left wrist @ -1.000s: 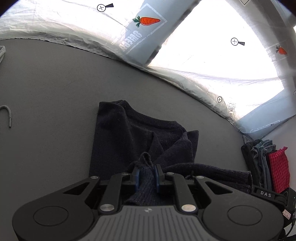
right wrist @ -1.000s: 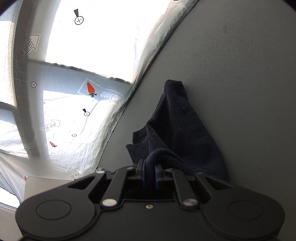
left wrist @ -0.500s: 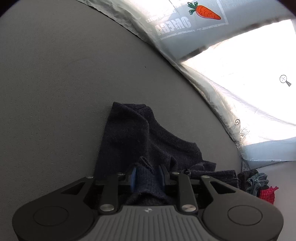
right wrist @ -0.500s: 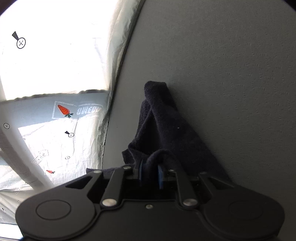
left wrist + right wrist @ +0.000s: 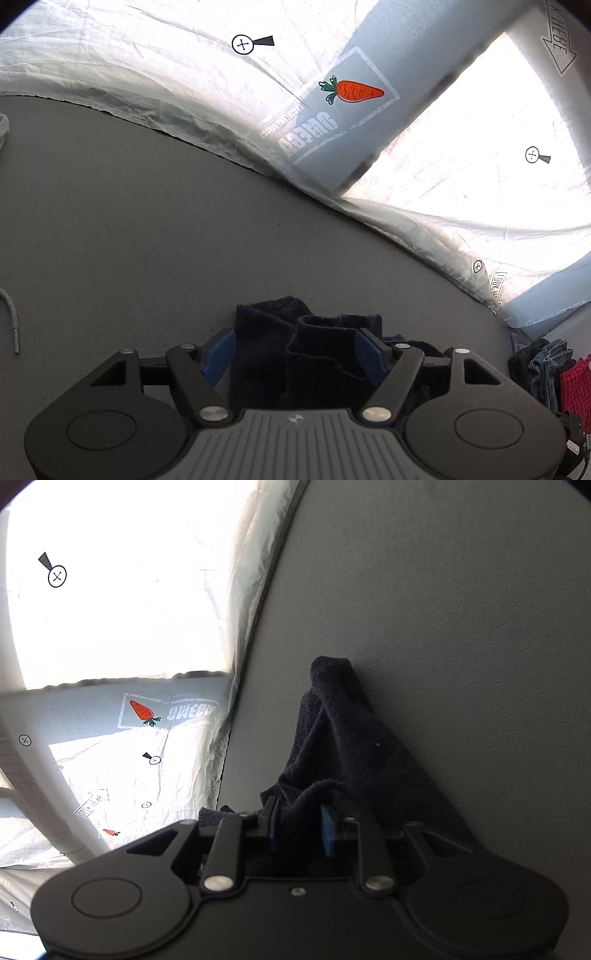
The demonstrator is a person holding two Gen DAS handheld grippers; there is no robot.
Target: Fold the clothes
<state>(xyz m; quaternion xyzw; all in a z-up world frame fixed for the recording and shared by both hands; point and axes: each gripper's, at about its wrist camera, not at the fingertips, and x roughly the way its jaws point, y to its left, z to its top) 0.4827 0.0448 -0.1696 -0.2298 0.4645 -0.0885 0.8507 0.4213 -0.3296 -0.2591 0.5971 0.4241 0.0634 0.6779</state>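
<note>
A dark navy knit garment [image 5: 325,354] lies bunched on the grey table [image 5: 147,229]. My left gripper [image 5: 293,347] stands over its near edge, jaws opening wide. A raised fold sits loosely between the blue pads [image 5: 218,352], clear of the left one. In the right wrist view the same garment [image 5: 332,746] runs away from me to a rolled tip. My right gripper [image 5: 301,823] is opening too, with a hump of the cloth still between its pads [image 5: 328,829], whose blue faces show.
A stack of folded clothes [image 5: 543,373], a red piece [image 5: 576,384] among them, stands at the right edge. A grey cord [image 5: 11,317] lies at the left. A backlit white sheet with a carrot print [image 5: 354,92] hangs beyond the table's far edge.
Both grippers, shut on folds of the garment earlier, have spread their jaws, the left far more. The left has come down close over the cloth, so less garment shows ahead.
</note>
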